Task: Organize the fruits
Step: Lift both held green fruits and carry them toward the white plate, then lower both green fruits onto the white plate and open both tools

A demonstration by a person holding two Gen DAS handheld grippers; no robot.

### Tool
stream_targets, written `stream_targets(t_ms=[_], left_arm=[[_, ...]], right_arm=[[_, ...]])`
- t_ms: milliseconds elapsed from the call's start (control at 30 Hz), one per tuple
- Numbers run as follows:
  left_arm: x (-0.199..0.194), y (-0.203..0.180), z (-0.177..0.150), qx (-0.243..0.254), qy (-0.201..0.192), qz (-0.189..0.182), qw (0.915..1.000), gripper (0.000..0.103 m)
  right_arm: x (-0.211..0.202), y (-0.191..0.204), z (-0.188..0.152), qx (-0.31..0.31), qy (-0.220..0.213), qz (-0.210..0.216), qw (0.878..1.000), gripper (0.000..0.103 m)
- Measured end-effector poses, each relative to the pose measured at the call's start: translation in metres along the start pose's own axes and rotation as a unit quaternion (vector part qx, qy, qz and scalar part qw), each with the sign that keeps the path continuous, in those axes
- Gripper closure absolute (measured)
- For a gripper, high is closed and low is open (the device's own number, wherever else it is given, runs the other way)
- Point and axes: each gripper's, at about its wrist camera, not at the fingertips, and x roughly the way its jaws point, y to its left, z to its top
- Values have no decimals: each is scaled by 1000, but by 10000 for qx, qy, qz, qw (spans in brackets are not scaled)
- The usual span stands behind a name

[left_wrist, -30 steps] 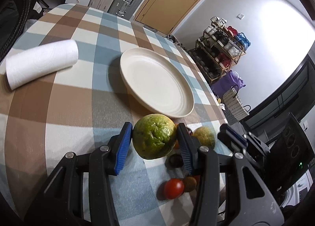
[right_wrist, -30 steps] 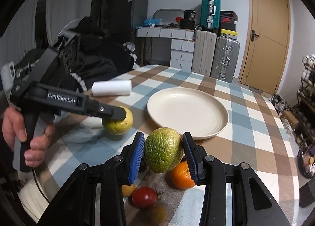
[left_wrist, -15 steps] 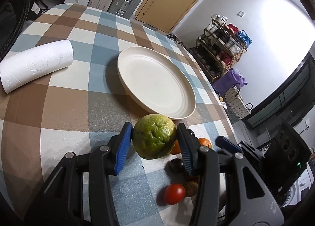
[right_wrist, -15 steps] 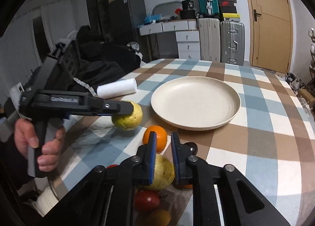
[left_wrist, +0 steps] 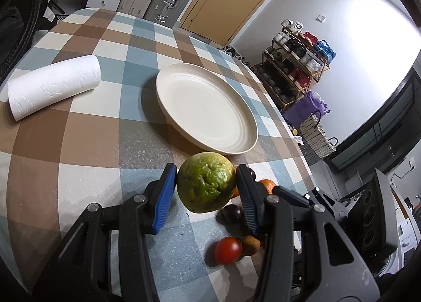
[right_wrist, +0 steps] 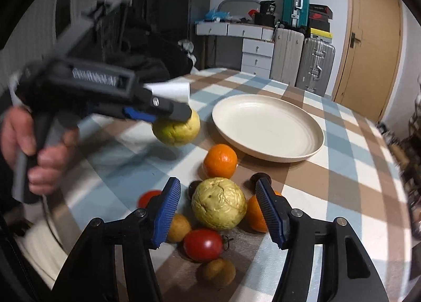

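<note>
Gripping green guava point(left_wrist: 206, 182) clear above checked tablecloth point(left_wrist: 86, 149), left gripper point(left_wrist: 206, 191) clamped on it, near plate point(left_wrist: 247, 141) | right gripper point(right_wrist: 218, 208) jaws just opening, pads apart, yellow guava point(right_wrist: 219, 203) between them untouched, resting among orange point(right_wrist: 220, 161) and tomato point(right_wrist: 203, 244)

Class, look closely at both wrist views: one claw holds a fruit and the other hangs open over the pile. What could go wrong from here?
1. The right claw, its jaws just opened, straddles the yellowish guava amid crowded fruit; closing may knock the tomato or nearest orange and set them rolling.
2. The left claw grips the round green guava above the table; it might slip before reaching the empty plate.
</note>
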Motion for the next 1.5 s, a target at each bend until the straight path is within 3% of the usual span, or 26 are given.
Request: stream_targets(t_ms=[167, 300, 567, 900, 1167, 1500], left_arm=[[0, 2, 1, -14, 3, 4, 10000, 59], [-1, -1, 3, 51, -28, -14, 10000, 59], [-5, -9, 21, 143, -196, 39, 9997, 59], [17, -29, 87, 341, -356, 162, 9987, 59], [65, -35, 137, 391, -247, 273, 9986, 59], [137, -12, 162, 174, 109, 428, 9989, 59]], right_arm=[[5, 8, -1, -296, 107, -217, 9993, 58], [4, -3, -2, -63, 77, -137, 9999, 59], [-17, -32, 16, 585, -527, 151, 9968, 59], [-14, -90, 77, 1276, -1008, 591, 9849, 59], [26, -145, 115, 1835, -908, 895, 9747, 59], [103, -195, 112, 2840, -460, 1298, 9489, 59]])
